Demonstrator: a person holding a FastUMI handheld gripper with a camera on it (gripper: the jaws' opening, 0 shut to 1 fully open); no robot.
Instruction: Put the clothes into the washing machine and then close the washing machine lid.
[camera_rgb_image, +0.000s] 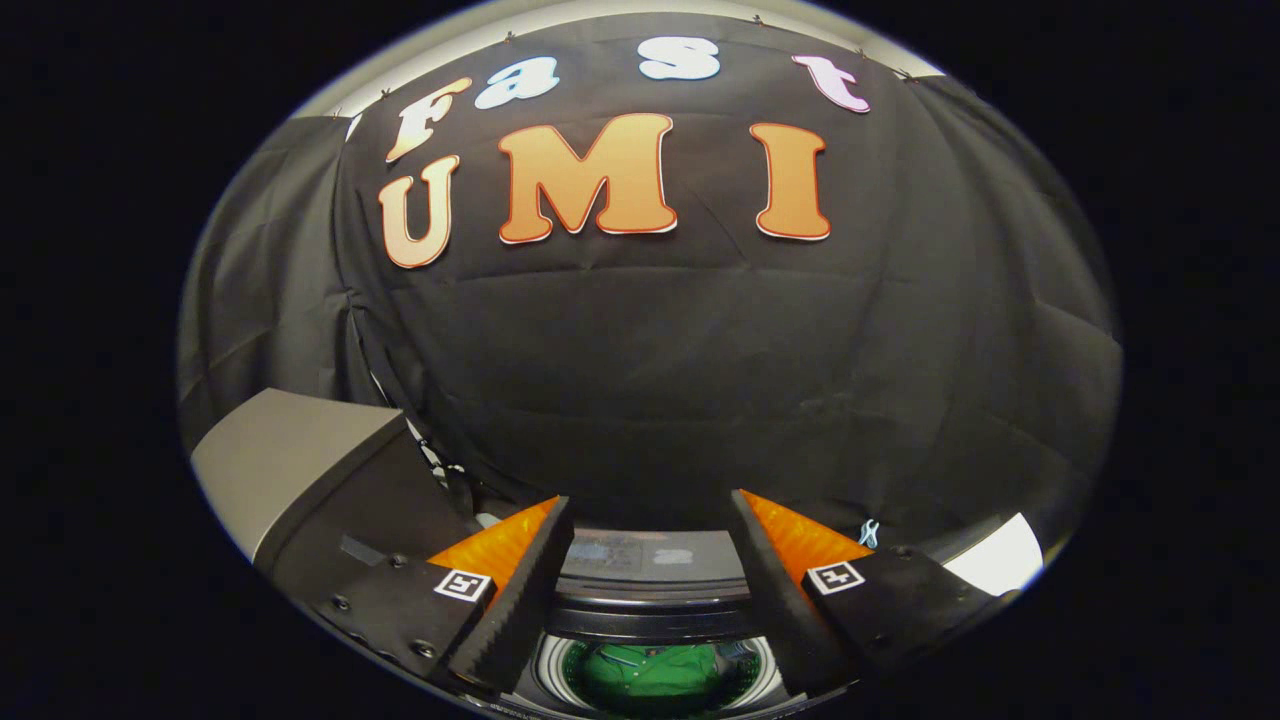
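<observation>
My gripper (650, 515) is open, its two fingers spread wide with nothing between them. Below and between the fingers I look down into the washing machine's round drum (558, 662), where a green garment (650, 668) lies inside. The machine's grey control panel (650, 555) runs across just beyond the drum opening. The raised lid (290, 465), grey and flat, stands tilted up to the left of the left finger.
The booth's black cloth wall (700, 380) hangs close behind the machine. A small pale clip (868, 533) is on the cloth beside the right finger. A patch of white surface (1000, 555) shows to the far right.
</observation>
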